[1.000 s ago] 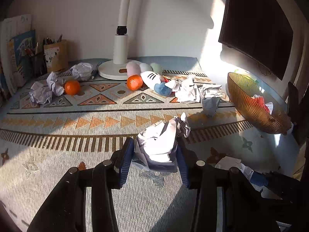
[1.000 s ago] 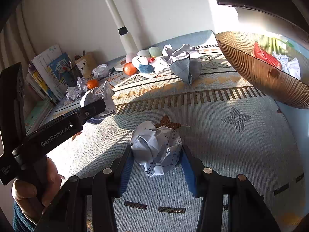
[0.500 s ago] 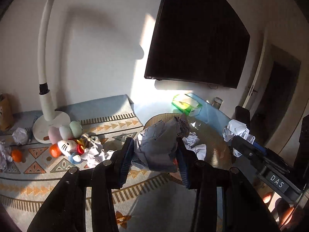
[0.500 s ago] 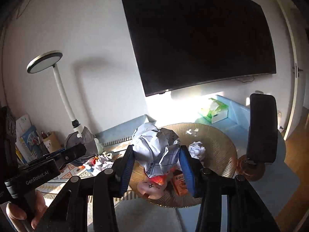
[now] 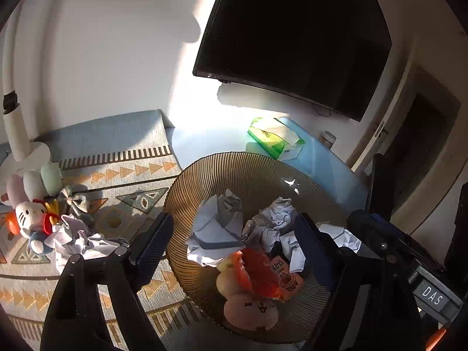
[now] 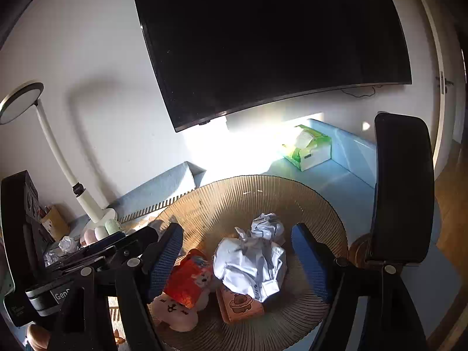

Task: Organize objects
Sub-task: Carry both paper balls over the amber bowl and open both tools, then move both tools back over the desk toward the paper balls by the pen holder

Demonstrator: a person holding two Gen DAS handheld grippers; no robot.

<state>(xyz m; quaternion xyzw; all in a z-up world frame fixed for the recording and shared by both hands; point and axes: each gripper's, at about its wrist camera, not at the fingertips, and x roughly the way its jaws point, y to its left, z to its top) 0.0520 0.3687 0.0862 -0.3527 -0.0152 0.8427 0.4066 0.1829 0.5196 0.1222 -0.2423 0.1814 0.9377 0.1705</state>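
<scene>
Nearest, the left gripper (image 5: 234, 248) and the right gripper (image 6: 237, 260) hang over the ribbed amber bowl (image 5: 257, 169), jaws opening, nothing pressed between the pads; a crumpled paper ball (image 5: 216, 228) lies loose under the left one, another paper ball (image 6: 251, 266) under the right. Inside the bowl also rest a red wrapper (image 5: 257, 272), a small orange carton (image 6: 238, 304) and a pale plush toy (image 5: 251, 310). Farther off on the patterned surface (image 5: 131, 175), loose crumpled papers (image 5: 79, 239) and a cluster of plush toys (image 5: 29, 213) remain unsorted, so the job appears partly done. Beyond stand the lamp (image 6: 58, 158) and tissue pack (image 6: 310, 149).
</scene>
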